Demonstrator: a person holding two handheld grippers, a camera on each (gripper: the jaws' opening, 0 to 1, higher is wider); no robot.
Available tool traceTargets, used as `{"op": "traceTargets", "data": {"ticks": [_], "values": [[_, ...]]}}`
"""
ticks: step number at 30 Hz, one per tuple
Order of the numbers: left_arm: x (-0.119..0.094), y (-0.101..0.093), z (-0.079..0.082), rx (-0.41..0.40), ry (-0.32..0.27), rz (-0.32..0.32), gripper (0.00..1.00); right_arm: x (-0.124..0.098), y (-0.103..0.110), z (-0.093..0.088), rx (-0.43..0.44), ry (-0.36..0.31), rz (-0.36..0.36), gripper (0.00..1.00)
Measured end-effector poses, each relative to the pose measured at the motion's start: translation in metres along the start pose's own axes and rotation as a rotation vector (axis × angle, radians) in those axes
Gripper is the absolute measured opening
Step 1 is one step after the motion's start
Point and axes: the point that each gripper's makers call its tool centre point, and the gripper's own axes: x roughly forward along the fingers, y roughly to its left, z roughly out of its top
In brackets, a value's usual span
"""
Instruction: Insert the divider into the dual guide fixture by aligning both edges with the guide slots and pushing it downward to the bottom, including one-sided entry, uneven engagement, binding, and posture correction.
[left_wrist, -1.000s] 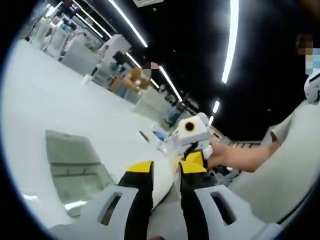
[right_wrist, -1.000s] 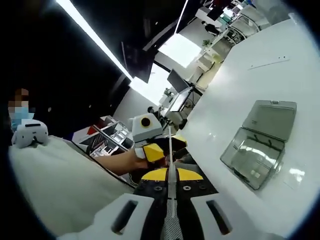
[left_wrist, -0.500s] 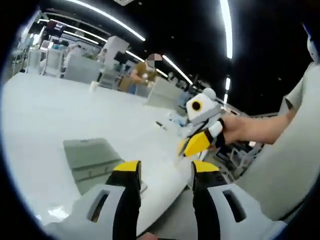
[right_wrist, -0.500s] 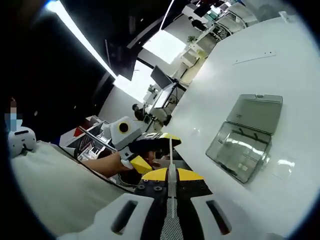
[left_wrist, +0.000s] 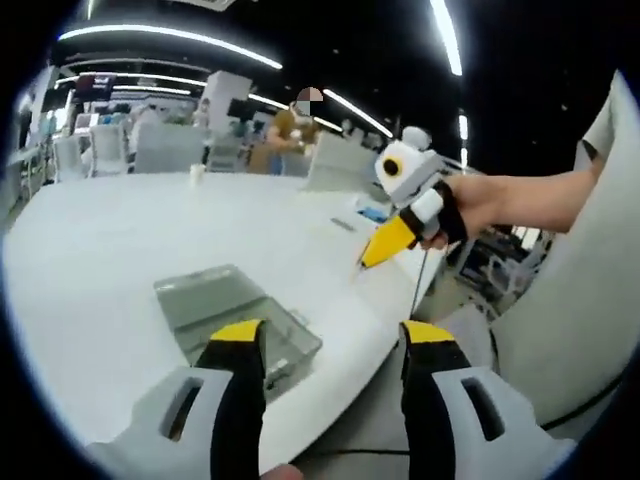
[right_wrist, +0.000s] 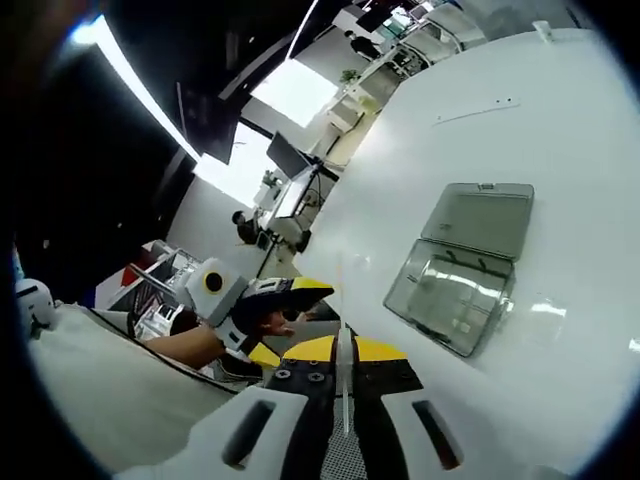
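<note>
The right gripper (right_wrist: 343, 368) pinches the thin translucent divider (right_wrist: 343, 345); the left gripper (left_wrist: 331, 342) gapes empty. Next: carry it to the clear hinged plastic fixture (right_wrist: 458, 265) near the tabletop's edge.

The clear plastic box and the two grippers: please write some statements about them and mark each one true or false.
1. The clear plastic box lies open on the white table. True.
2. The right gripper holds a thin divider edge-on between its jaws. True.
3. The left gripper is clamped on the divider. False: its jaws stand apart with nothing between them.
4. The divider is already seated inside the box. False: it is still in the right gripper, apart from the box.
5. In the left gripper view, the box lies beyond the left gripper's jaws on the table. True.
</note>
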Motion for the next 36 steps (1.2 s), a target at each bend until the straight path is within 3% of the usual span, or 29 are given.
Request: {"op": "traceTargets", "data": {"ticks": [8, 17, 22, 31, 33, 34, 36], "values": [[-0.007, 0.003, -0.011, 0.046, 0.042, 0.018, 0.58, 0.005, -0.013, 0.004, 0.024, 0.019, -0.105, 0.00], [-0.014, 0.009, -0.011, 0.095, 0.061, 0.046, 0.59, 0.016, -0.032, 0.007, 0.065, 0.044, -0.229, 0.00], [-0.017, 0.012, -0.014, 0.085, 0.064, 0.047, 0.59, 0.020, -0.043, 0.006, 0.096, 0.068, -0.305, 0.00], [-0.021, 0.018, -0.015, 0.085, 0.067, 0.041, 0.59, 0.031, -0.055, 0.009, 0.106, 0.091, -0.375, 0.00], [-0.022, 0.021, -0.015, 0.085, 0.067, 0.042, 0.58, 0.033, -0.060, 0.009, 0.150, 0.087, -0.423, 0.00], [-0.022, 0.021, -0.015, 0.085, 0.068, 0.041, 0.58, 0.036, -0.059, 0.009, 0.118, 0.105, -0.400, 0.00], [-0.023, 0.022, -0.015, 0.085, 0.069, 0.039, 0.58, 0.039, -0.061, 0.008, 0.129, 0.116, -0.425, 0.00]]}}
